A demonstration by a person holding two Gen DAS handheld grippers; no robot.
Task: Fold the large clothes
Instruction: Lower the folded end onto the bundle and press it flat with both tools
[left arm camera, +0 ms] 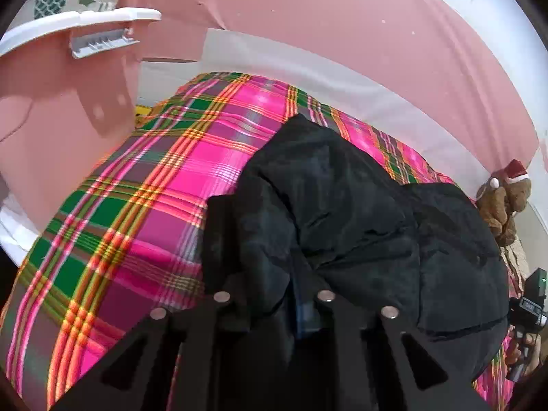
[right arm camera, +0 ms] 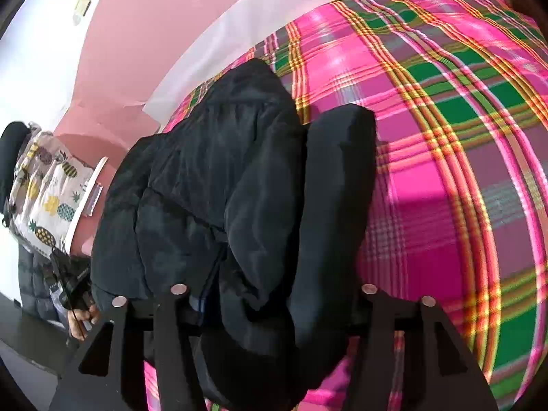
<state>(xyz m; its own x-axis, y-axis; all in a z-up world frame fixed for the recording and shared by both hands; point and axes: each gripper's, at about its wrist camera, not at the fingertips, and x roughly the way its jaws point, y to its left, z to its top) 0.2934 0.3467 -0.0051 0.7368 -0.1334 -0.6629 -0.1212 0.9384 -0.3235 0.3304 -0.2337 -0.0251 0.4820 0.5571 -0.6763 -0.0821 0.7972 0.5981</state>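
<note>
A black padded jacket lies bunched on a bed covered with a pink, green and orange plaid blanket. My left gripper is shut on a fold of the jacket; its left finger shows beside the cloth, the right one is hidden under it. In the right wrist view the jacket fills the centre-left over the blanket. My right gripper is shut on the jacket; its right finger shows, the left is buried in cloth.
A pink wall with a white band runs behind the bed. A pink bin with a white lid stands at the left. A brown plush toy sits at the right. The other gripper and hand show at the edge.
</note>
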